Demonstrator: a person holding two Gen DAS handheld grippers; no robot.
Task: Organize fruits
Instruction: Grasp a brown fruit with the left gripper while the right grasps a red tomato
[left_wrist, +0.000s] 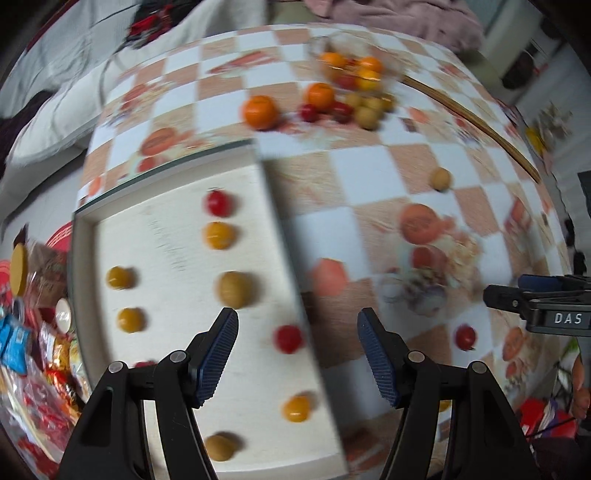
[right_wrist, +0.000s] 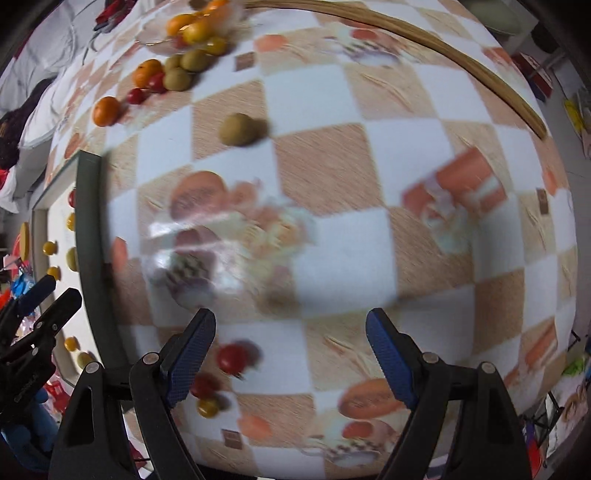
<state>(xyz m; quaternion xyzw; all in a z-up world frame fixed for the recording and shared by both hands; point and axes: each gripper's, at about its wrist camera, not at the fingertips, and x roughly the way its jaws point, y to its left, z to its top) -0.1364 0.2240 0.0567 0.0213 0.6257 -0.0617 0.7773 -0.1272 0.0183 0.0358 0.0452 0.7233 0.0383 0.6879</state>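
Observation:
A white tray (left_wrist: 173, 206) on the checkered table holds several small fruits: red tomatoes (left_wrist: 218, 202), yellow ones (left_wrist: 218, 235) and a tan longan (left_wrist: 233, 288). My left gripper (left_wrist: 297, 356) is open and empty over the tray's right edge. A pile of oranges (left_wrist: 260, 110), red tomatoes and tan fruits lies at the far side beside a glass bowl (left_wrist: 347, 66). My right gripper (right_wrist: 291, 360) is open and empty above the table; a red tomato (right_wrist: 231, 358) lies by its left finger. A lone tan fruit (right_wrist: 236, 129) lies farther off.
Snack packets (left_wrist: 22, 343) lie left of the tray, off the table. A wooden hoop (right_wrist: 424, 37) lies along the table's far right. More small fruits (right_wrist: 207, 406) lie near the right gripper. The left gripper shows at the left edge of the right wrist view (right_wrist: 33, 325).

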